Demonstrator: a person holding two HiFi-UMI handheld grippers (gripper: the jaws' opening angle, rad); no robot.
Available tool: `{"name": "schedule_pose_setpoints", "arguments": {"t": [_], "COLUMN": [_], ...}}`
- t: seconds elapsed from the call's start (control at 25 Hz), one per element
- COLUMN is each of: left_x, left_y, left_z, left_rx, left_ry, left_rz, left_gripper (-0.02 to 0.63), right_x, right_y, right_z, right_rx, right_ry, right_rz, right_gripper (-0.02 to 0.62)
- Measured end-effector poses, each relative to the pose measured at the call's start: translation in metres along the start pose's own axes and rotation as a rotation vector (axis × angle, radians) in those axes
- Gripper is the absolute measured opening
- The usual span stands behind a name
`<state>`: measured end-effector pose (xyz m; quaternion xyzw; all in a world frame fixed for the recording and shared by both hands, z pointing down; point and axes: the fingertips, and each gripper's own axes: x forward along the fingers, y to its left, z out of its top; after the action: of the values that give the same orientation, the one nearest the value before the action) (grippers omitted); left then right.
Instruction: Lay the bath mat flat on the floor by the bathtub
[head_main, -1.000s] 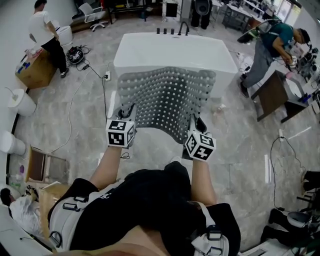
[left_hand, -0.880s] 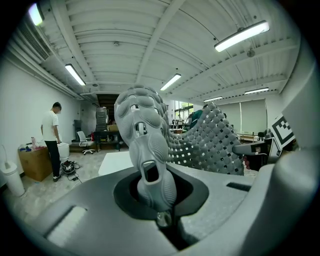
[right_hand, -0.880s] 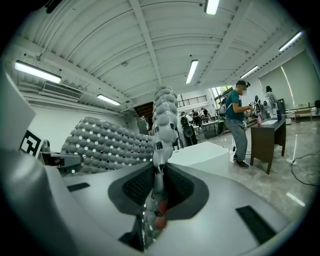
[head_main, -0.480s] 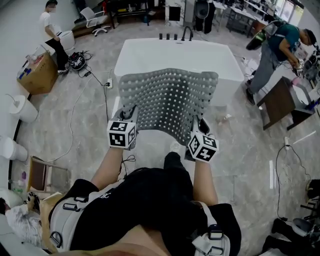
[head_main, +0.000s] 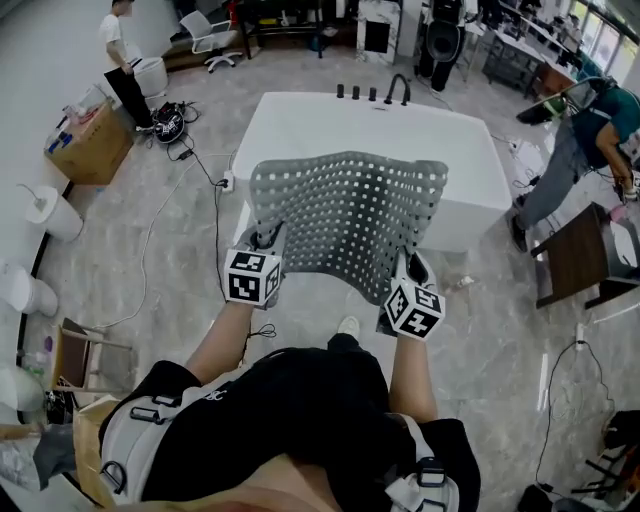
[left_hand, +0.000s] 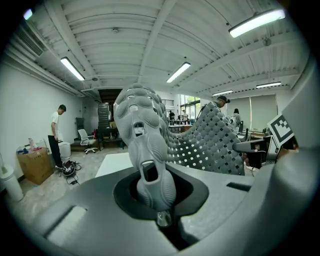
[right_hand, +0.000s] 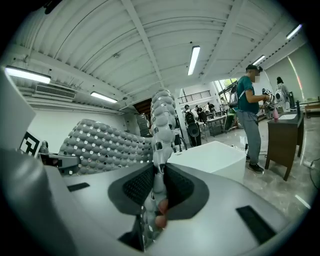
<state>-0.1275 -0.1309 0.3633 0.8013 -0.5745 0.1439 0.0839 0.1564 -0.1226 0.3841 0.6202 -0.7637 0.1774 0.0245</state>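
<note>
The head view looks from above the person (head_main: 290, 420) steeply down and forward, taking in both arms, the left gripper (head_main: 264, 238), the right gripper (head_main: 415, 265), the bath mat (head_main: 350, 215) between them and the bathtub (head_main: 330, 125) beyond; the left gripper view rides low on its gripper, facing nearly level along the jaws toward the bathtub, so near that the bath mat's corner fills its centre; the right gripper view does likewise from the other side; all three share the bath mat and the bathtub; each gripper view catches the other gripper's marker cube (left_hand: 281, 129) at its edge.
</note>
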Motion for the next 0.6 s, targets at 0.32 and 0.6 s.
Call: {"name": "schedule_pose_setpoints", "arguments": {"t": [0.32, 0.6], "left_x": [0.106, 0.161], "left_y": [0.008, 0.034], "left_z": [0.027, 0.003], "left_rx": [-0.006, -0.070], "left_ry": [0.064, 0.159], "left_rz": [-0.004, -0.006], "left_gripper": [0.021, 0.021], "right_x": [0.105, 0.164], "right_y": [-0.042, -0.052], "right_z": [0.032, 0.019], "right_rx": [-0.003, -0.016], "right_ry": [0.057, 0.153], "right_rz": [0.020, 0.014], "right_gripper": [0.060, 0.060]}}
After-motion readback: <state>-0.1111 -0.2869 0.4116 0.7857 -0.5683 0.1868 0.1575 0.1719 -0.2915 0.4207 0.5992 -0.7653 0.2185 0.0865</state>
